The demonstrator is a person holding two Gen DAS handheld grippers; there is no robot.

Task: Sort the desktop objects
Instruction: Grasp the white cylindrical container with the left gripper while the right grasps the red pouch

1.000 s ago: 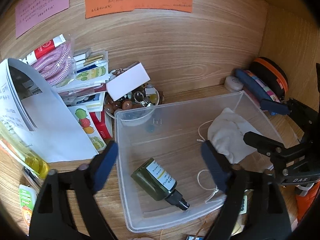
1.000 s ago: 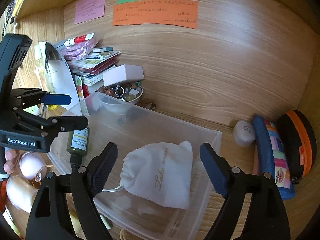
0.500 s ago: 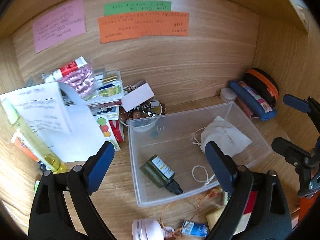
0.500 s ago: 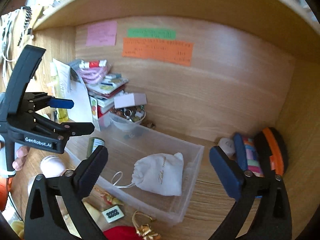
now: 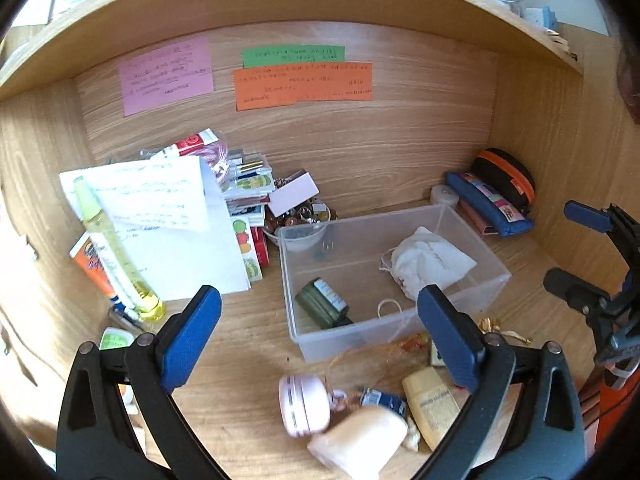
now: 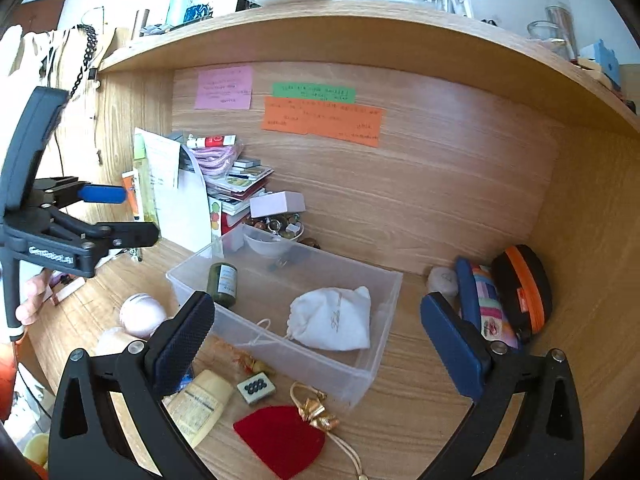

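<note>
Clear plastic bin (image 5: 472,216) sits mid-desk, already holding a green bottle (image 5: 322,302) and white pouch (image 5: 430,264). Left gripper (image 5: 320,330), jaws widening, and right gripper (image 6: 316,338), spread wide, grip nothing, seemingly freed for loose items nearby.

Left tongs (image 5: 320,328) opening, empty; green bottle (image 5: 323,303), white pouch (image 5: 430,263) inside clear bin (image 5: 472,300).

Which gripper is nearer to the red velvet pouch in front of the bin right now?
Right. The right gripper hangs open just above the red velvet pouch; the left gripper, jaws opening and empty, sits further left, over the pink round case.
</note>
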